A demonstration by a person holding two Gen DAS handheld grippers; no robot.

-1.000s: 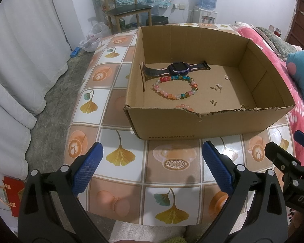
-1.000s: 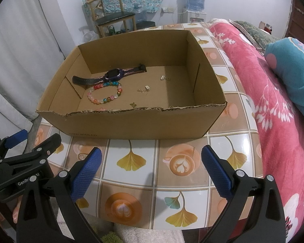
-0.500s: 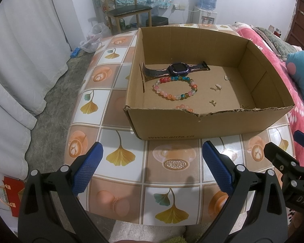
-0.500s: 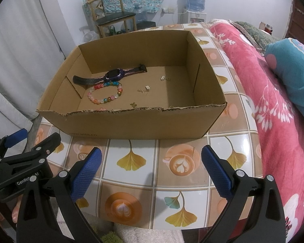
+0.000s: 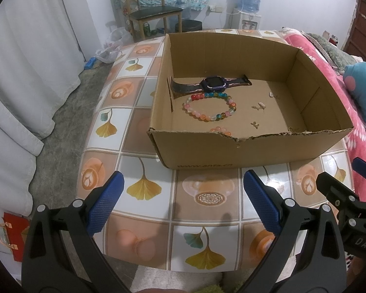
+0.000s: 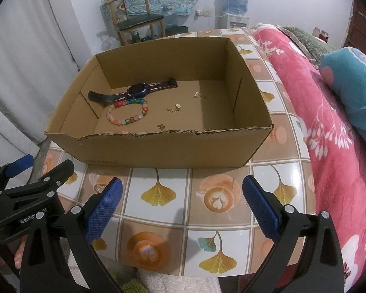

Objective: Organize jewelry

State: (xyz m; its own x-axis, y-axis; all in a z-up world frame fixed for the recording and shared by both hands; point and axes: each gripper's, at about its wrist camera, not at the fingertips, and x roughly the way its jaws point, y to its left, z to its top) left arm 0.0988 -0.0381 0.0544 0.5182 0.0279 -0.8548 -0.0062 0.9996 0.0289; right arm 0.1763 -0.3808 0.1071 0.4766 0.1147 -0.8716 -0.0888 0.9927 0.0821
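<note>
Jewelry all inside cardboard box (image 5: 231, 152), centre of left-wrist frame, on tiled table (image 5: 144, 188). Box near wall torn and ragged along top edge; bare table strip between box and grippers, bed (image 6: 329, 134) tight against table at right. Watch (image 5: 211, 84) at back of box, beaded bracelet (image 5: 209, 106) just in front of it, second bracelet (image 5: 219, 130) half hidden by near wall, small earrings (image 5: 258, 106) scattered centre-right. Left gripper (image 5: 183, 201) and right gripper (image 6: 183, 204) low at bottom of frame, side by side, jaws spread wide, nothing held, short of box.
</note>
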